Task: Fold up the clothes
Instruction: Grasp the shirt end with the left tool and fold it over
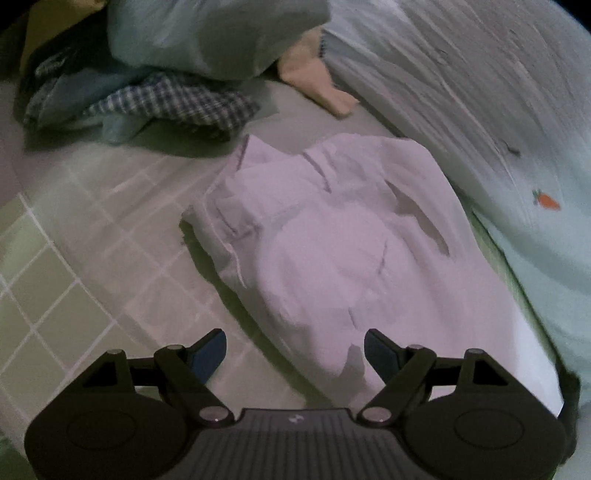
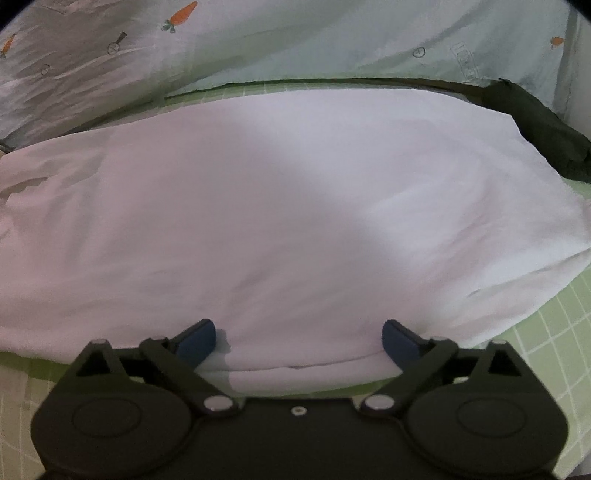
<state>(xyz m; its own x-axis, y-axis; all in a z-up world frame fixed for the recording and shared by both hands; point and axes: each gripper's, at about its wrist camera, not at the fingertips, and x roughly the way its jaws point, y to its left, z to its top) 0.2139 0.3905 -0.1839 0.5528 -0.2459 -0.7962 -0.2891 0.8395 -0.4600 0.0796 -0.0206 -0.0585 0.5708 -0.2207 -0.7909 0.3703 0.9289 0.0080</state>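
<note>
- The left gripper point(image 1: 294, 350) hovers low over the bed, its blue-padded fingers point(image 1: 208, 354) spread wide apart and holding nothing; the near end of a white garment point(image 1: 332, 251) lies between and just beyond them.
- The right gripper point(image 2: 298, 341) sits at the garment's near edge, fingers point(image 2: 399, 341) also wide apart, with the hem between them but not pinched.
- The white garment point(image 2: 277, 206) lies roughly flattened, wrinkled toward 12 o'clock in the left wrist view, filling most of the right wrist view.
- At 10 to 11 o'clock in the left view sits a heap of clothes: a blue checked shirt point(image 1: 173, 101) and a pale blue garment point(image 1: 207, 33), with a beige cloth point(image 1: 317, 81) at 12 o'clock.
- A dark cloth point(image 2: 535, 125) lies at the garment's 2 o'clock edge in the right view.
- A pale quilt printed with carrots point(image 2: 295, 40) is bunched at 12 o'clock.
- All rests on a green grid-patterned bedsheet point(image 2: 554, 332).
</note>
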